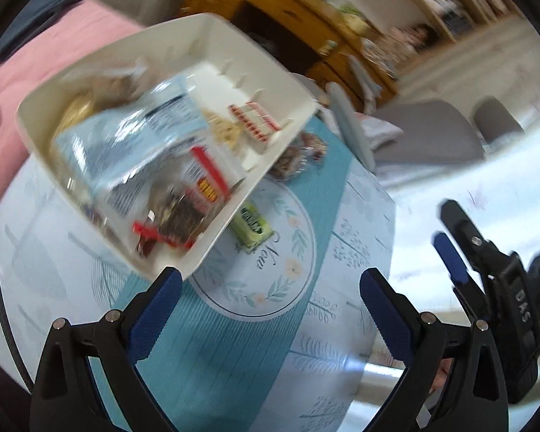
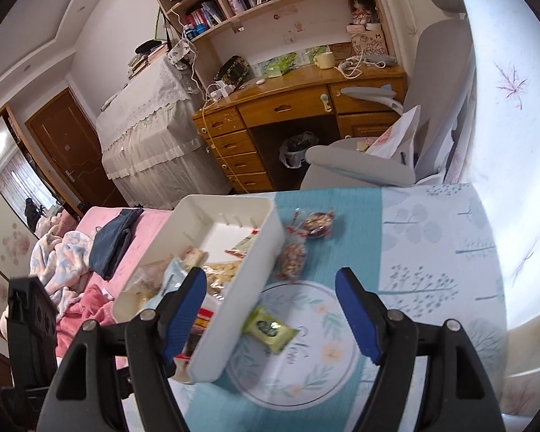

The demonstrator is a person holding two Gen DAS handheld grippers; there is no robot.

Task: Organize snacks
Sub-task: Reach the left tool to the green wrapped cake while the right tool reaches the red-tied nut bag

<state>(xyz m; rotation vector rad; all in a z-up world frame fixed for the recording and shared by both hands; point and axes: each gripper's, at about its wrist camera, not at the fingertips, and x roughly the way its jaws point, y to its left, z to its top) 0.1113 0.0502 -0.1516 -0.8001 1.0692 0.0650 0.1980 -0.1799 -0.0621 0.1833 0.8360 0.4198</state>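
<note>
While the white bin sits on the left part of the table, it is already full of snack bags. A big pale blue bag lies on top, and a small pack with red stripes lies at the far end of the bin. The left wrist picture is blurry, so the other bags are hard to tell apart.

Just beside the bin, on the round flower print of the tablecloth, lies a green snack pack. Farther back on the teal stripe lie two clear bags of nuts, close to the bin's far corner.

The right gripper hangs over the green pack with its jaws wide and nothing in them. The left gripper is near the bin's close corner, jaws wide too, and holds nothing.

Behind the table stand a grey chair and a wooden desk. A pink bed is on the left.
</note>
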